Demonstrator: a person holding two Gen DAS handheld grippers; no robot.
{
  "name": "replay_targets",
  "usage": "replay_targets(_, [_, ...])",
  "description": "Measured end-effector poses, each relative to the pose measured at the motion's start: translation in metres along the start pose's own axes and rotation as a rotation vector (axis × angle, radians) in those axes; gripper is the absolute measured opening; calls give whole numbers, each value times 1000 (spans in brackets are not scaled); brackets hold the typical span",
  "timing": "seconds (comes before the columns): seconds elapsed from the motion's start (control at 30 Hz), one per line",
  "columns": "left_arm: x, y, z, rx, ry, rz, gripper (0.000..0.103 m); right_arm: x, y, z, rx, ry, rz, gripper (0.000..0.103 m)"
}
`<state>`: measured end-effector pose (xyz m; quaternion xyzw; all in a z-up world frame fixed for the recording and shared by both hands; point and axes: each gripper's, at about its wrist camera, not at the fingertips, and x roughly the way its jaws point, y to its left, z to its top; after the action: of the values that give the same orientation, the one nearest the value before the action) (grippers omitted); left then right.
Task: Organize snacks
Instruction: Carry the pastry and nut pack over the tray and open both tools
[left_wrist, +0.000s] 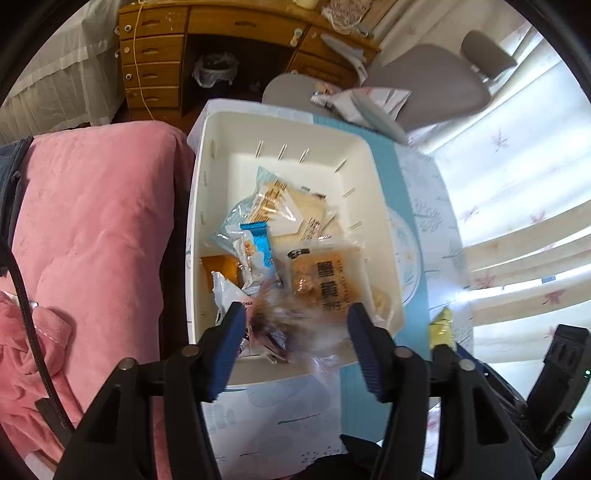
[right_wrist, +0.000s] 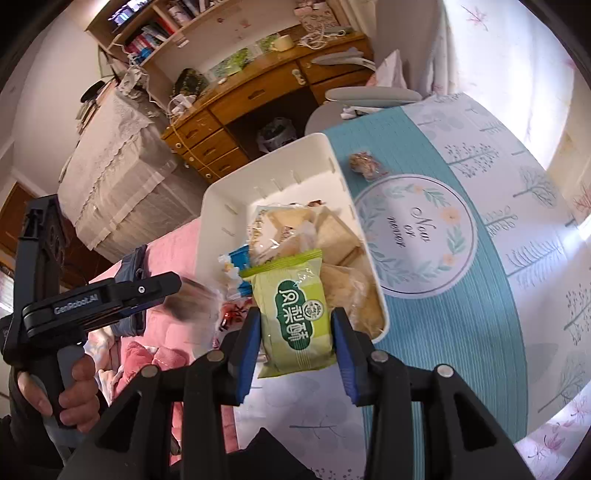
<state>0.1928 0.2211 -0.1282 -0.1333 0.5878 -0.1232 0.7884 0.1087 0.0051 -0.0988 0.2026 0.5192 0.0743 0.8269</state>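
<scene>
A white bin (left_wrist: 207, 206) on the table holds several wrapped snacks, among them a blue packet (left_wrist: 258, 247) and a tan pastry pack (left_wrist: 325, 284). My left gripper (left_wrist: 295, 325) is open above the bin's near end; a blurred dark snack (left_wrist: 284, 321) is falling between its fingers. My right gripper (right_wrist: 295, 332) is shut on a green pineapple-cake packet (right_wrist: 295, 314), held just over the bin's near edge (right_wrist: 384, 325). The left gripper (right_wrist: 110, 299) shows at the left in the right wrist view. A small brown snack (right_wrist: 365, 164) lies on the tablecloth beyond the bin.
A teal patterned tablecloth (right_wrist: 461, 221) covers the table. A pink blanket (left_wrist: 96, 229) lies left of the bin. A grey chair (left_wrist: 424, 81) and wooden desk (left_wrist: 221, 37) stand behind. A yellow packet (left_wrist: 441, 328) shows near the right gripper.
</scene>
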Motion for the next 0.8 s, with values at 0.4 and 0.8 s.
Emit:
replay_targets(0.4, [6,-21,-8,-49,-1,110,90,0,-17,19,-48,11,35,56])
replay_targets(0.8, [18,-79,-24,-177,-88,173,90,-3,-78,58,-149,62,32,56])
